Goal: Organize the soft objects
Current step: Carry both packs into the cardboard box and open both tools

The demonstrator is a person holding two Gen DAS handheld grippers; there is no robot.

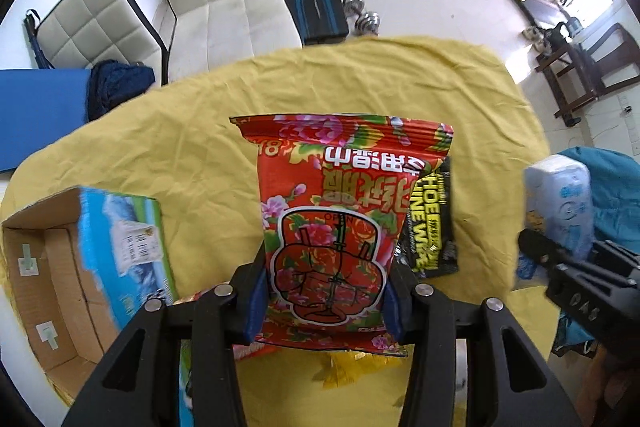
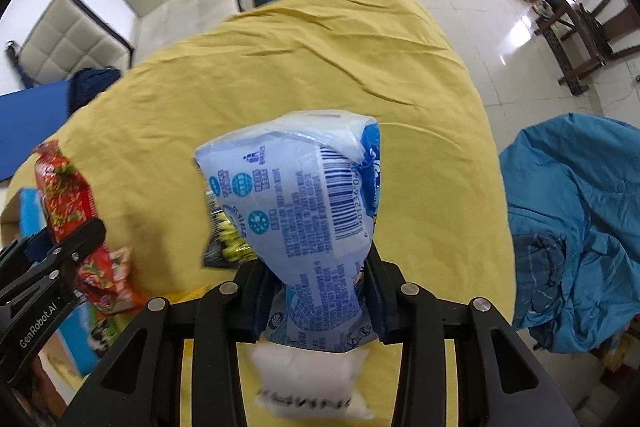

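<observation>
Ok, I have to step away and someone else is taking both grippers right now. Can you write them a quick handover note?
Left gripper: shut on the red floral pack, held up over the yellow cloth.
Right gripper: shut on the pale blue tissue pack, also lifted.
Cardboard box stands open at the left; its visible part looks empty.
Black and yellow wipes packet lies on the cloth; a white packet lies under the right gripper.
Done: both packs picked up. Left: probably placing them in the box, then the rest.

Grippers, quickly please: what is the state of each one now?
Left gripper: closed on the red floral packet.
Right gripper: closed on the pale blue tissue pack.
</observation>
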